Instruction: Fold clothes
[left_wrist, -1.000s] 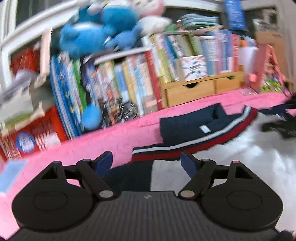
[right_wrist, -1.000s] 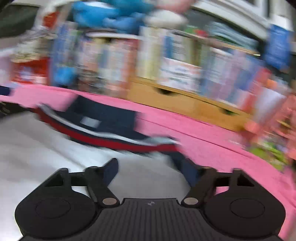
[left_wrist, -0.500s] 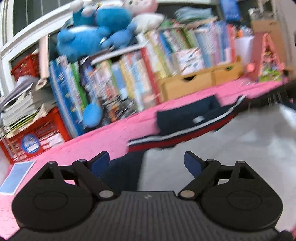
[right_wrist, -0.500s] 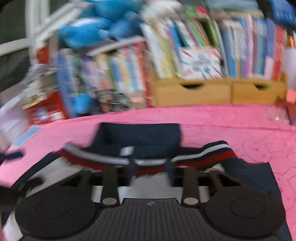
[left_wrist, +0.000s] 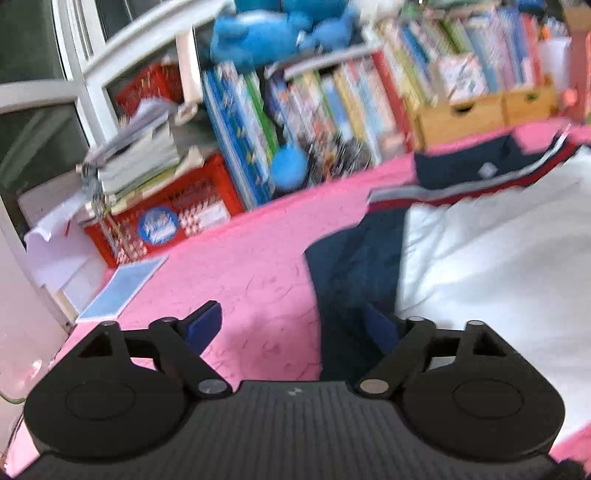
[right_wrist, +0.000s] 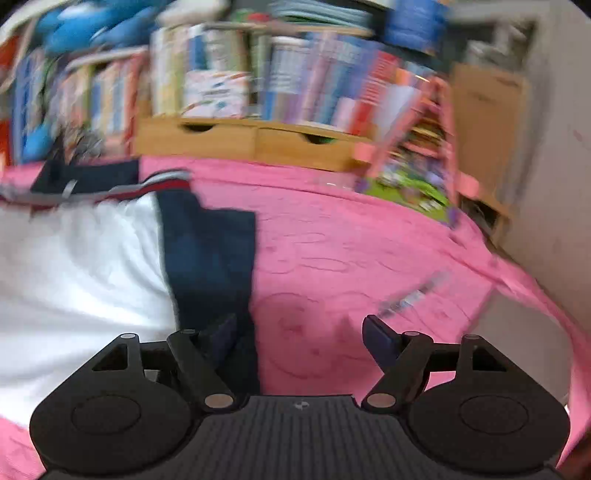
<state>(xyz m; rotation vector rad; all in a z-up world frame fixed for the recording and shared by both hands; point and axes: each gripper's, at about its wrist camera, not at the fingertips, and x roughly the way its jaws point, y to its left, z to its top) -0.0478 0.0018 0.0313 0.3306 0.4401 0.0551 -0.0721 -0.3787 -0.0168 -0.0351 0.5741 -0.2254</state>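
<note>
A: Shirt (left_wrist: 491, 254) spread flat on the pink cover (left_wrist: 240, 273), collar at the far end. White body, navy sleeves, red and white stripes across the shoulders.

B: Left gripper (left_wrist: 295, 326) wide apart, holding nothing. Near-left, straddling the outer edge of the left sleeve (left_wrist: 351, 266): right pad over navy, left pad over pink.

A: Right gripper (right_wrist: 301, 332) likewise wide and empty, at the outer edge of the right sleeve (right_wrist: 210, 254).

B: Looks like lining up to take both sleeves. Fits an opening fold or a later one; hard to say which.

A: For a clean grip: bite only the sleeve edge, not the cover beneath. Lift both sides level. Fold along the seam between navy and white, so no crease runs through the body.

B: Risk: sleeve cloth bunching, or the cover pinched along with it.

A: Any writing?

B: Small pale label (left_wrist: 484, 170) inside the collar, unreadable. Round blue sticker (left_wrist: 157, 229) on the red crate (left_wrist: 166, 218), far left, blurred. Book spines blurred too.
</note>
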